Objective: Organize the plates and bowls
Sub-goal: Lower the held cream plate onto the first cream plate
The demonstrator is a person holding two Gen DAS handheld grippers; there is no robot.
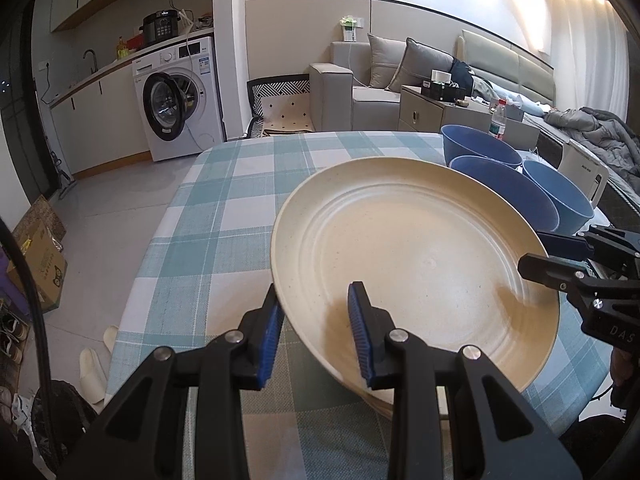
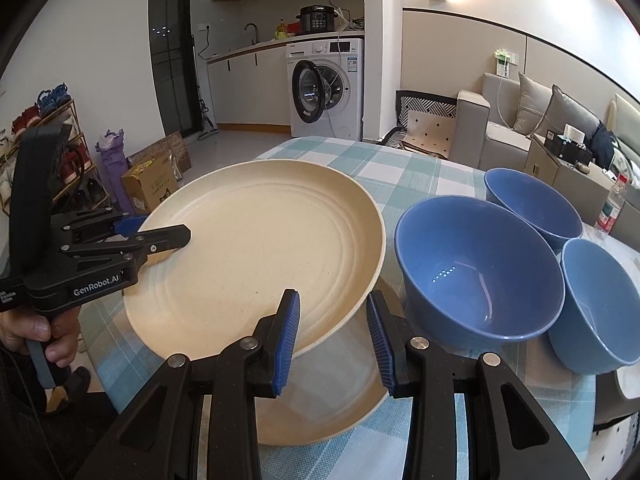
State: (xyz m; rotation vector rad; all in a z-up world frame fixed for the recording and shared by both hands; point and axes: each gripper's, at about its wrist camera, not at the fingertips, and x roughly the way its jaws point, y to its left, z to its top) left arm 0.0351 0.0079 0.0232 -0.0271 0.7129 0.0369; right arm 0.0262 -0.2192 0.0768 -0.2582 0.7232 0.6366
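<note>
I have the cream plate [image 2: 256,248] clamped by both grippers, left gripper [image 1: 316,332] and right gripper [image 2: 334,340] on opposite rims, raised tilted over a second plate [image 2: 320,400] on the table [image 1: 208,216], beside three blue bowls [image 2: 476,264].

Two cream plates [image 2: 256,240], three blue bowls [image 2: 476,268], two tongs [image 2: 332,340], one water bottle [image 2: 612,208].

The cream plate [image 2: 256,248] looks matt and finely speckled, with shallow ridges. The 3 blue bowls [image 2: 480,268] are smooth and glossy. The checked tablecloth [image 1: 208,216] is woven cloth. The gripper pads [image 1: 360,332] are ribbed blue rubber.
</note>
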